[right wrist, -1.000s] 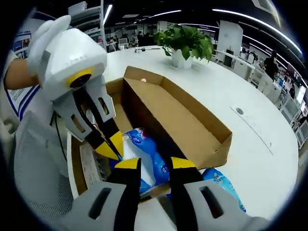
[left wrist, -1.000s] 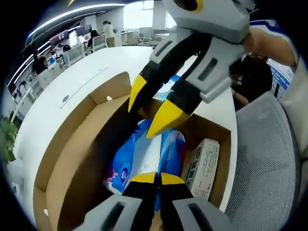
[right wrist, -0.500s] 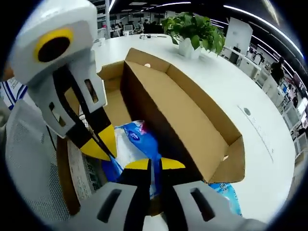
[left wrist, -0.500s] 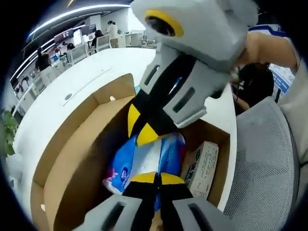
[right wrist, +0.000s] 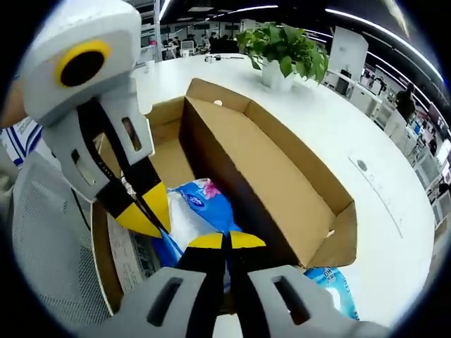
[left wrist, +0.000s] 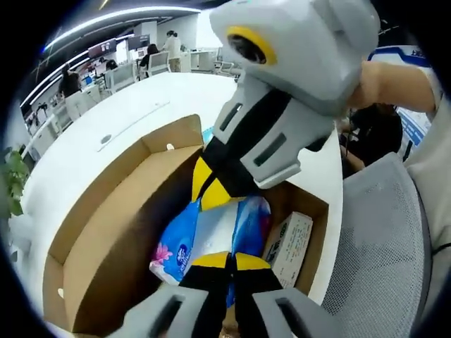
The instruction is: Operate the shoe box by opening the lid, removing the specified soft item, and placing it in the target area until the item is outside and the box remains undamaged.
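Lying in the open shoe box (left wrist: 120,232) on the white bench (right wrist: 331,134), the blue tissue pack (left wrist: 211,236) is pinched by both the left claw (left wrist: 227,259) and right claw (right wrist: 225,241); a small carton (left wrist: 289,246) sits beside it, a potted plant (right wrist: 282,53) beyond.

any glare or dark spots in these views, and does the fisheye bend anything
Left gripper view: ceiling light strips glare white, the box lid bows from distortion, and the box's interior is shadowed around the tissue pack. Right gripper view: even light, curved table edge, dim box floor.
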